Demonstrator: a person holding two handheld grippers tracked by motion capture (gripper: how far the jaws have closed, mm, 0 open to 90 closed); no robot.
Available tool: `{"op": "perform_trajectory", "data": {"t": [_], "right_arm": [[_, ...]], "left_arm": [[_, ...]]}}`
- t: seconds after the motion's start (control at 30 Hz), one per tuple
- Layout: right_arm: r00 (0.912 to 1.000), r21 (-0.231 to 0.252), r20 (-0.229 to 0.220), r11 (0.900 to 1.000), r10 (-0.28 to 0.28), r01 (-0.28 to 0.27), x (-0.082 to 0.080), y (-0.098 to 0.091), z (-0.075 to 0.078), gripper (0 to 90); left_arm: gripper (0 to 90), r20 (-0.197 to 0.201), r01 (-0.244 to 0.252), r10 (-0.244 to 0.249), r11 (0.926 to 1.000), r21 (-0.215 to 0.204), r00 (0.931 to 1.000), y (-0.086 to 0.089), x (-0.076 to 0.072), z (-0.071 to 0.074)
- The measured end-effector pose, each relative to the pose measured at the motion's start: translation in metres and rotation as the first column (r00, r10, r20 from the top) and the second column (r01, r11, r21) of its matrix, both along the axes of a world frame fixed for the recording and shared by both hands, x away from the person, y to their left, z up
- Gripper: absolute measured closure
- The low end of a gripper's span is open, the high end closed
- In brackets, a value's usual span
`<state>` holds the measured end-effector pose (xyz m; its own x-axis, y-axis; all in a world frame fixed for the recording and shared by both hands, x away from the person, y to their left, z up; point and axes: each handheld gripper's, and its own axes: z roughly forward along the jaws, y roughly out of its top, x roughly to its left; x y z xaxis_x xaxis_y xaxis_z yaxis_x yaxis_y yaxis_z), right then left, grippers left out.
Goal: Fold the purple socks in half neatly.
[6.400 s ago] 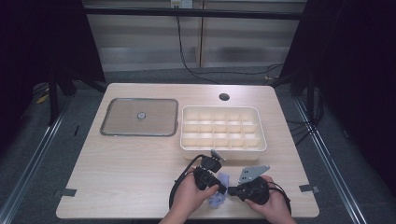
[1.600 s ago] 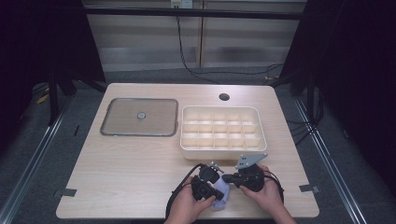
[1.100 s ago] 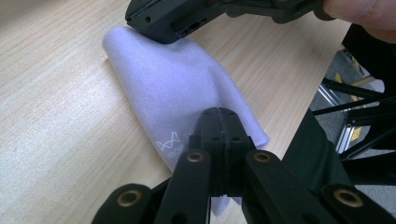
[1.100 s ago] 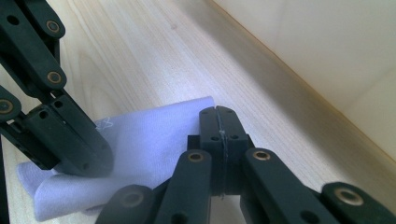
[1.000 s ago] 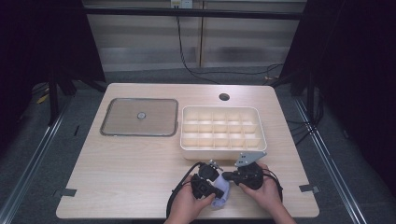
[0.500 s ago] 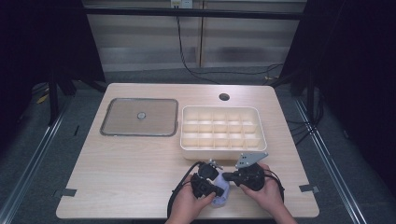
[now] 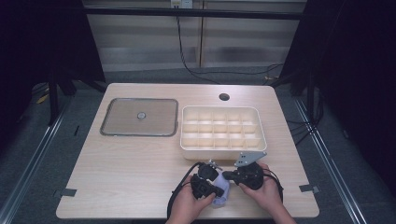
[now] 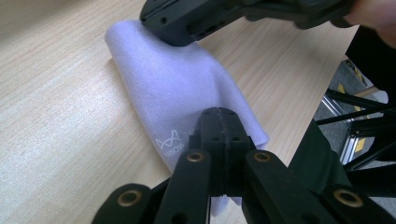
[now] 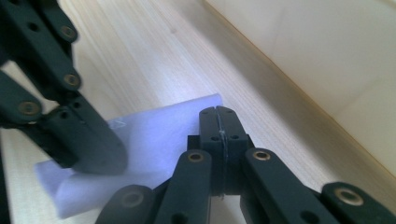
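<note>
Cream compartment tray point(image 7: 222, 146) beside flat lid point(image 7: 140, 117) on table point(image 7: 126, 163).

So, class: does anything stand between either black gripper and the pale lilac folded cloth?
Nothing visible does. The left gripper and right gripper, jaws closed, both sit on the pale lilac folded cloth lying on the light wooden table.

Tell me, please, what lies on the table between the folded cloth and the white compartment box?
Nothing. In the right gripper view, bare wood runs between the light purple cloth and the box; the high view agrees.
</note>
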<state>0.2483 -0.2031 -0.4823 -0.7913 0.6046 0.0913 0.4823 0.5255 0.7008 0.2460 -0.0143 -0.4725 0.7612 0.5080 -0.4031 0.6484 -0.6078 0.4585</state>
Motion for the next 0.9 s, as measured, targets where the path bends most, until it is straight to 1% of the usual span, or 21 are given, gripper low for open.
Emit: {"op": "perform_trajectory", "data": {"t": [0.13,0.17,0.2,0.3,0.37,0.4,0.47,0.53,0.6,0.63,0.67,0.7,0.83,0.9], "right_arm": [[0.9999,-0.003,0.010,0.9999,0.014,-0.014,-0.005,0.002,0.004,90.0],[0.9996,0.000,0.016,0.9997,0.024,-0.024,-0.006,0.003,0.006,90.0],[0.9996,0.003,0.014,0.9997,0.025,-0.025,-0.006,0.005,0.007,90.0],[0.9984,0.015,0.022,0.9985,0.052,-0.052,-0.007,0.010,0.010,90.0],[0.9978,-0.001,0.014,0.9979,0.064,-0.064,-0.006,0.014,0.007,90.0],[0.9976,-0.001,0.008,0.9976,0.069,-0.069,-0.004,0.016,0.003,90.0],[0.9985,0.016,-0.015,0.9985,0.053,-0.053,-0.001,0.015,0.000,90.0],[0.9988,0.005,-0.016,0.9989,0.047,-0.047,-0.001,0.017,0.000,90.0],[0.9992,0.008,-0.018,0.9993,0.036,-0.035,0.000,0.017,-0.001,90.0],[0.9993,0.016,-0.022,0.9994,0.030,-0.029,0.001,0.016,-0.002,90.0],[0.9994,0.017,-0.029,0.9997,0.018,-0.017,0.001,0.016,-0.002,90.0],[0.9994,0.020,-0.031,0.9997,0.016,-0.015,0.002,0.016,-0.003,90.0],[0.9993,0.010,-0.026,0.9996,0.026,-0.026,0.003,0.017,-0.003,90.0],[0.9990,0.034,-0.039,0.9992,0.023,-0.022,0.004,0.014,-0.003,90.0]], "left_arm": [[90.0,0.004,-0.001,0.001,1.0000,-0.002,1.0000,0.001,-0.001,0.000],[90.0,0.006,-0.004,0.004,1.0000,-0.008,1.0000,0.000,-0.001,-0.001],[90.0,0.008,-0.005,0.005,1.0000,-0.008,1.0000,0.000,-0.001,-0.001],[90.0,0.009,-0.005,0.005,0.9999,-0.010,1.0000,0.001,-0.001,-0.001],[90.0,0.010,-0.001,0.001,1.0000,-0.007,1.0000,0.001,-0.001,0.000],[90.0,0.011,-0.002,0.002,1.0000,-0.007,0.9999,0.001,-0.001,-0.001],[90.0,0.011,-0.004,0.004,1.0000,-0.007,0.9999,0.001,-0.002,-0.001],[90.0,0.019,-0.007,0.007,1.0000,-0.004,0.9998,0.001,-0.003,0.000],[90.0,0.026,-0.009,0.009,1.0000,-0.002,0.9996,0.000,-0.004,0.000],[90.0,0.024,-0.012,0.012,0.9999,0.000,0.9996,0.000,-0.004,0.000],[90.0,0.018,-0.013,0.013,0.9999,-0.007,0.9998,0.001,-0.004,-0.001],[90.0,0.017,-0.016,0.016,0.9998,-0.008,0.9997,0.001,-0.004,-0.001],[90.0,0.020,-0.016,0.016,0.9999,-0.005,0.9997,0.001,-0.004,-0.001],[90.0,0.017,-0.017,0.017,0.9998,-0.006,0.9997,0.001,-0.004,-0.001]]}}
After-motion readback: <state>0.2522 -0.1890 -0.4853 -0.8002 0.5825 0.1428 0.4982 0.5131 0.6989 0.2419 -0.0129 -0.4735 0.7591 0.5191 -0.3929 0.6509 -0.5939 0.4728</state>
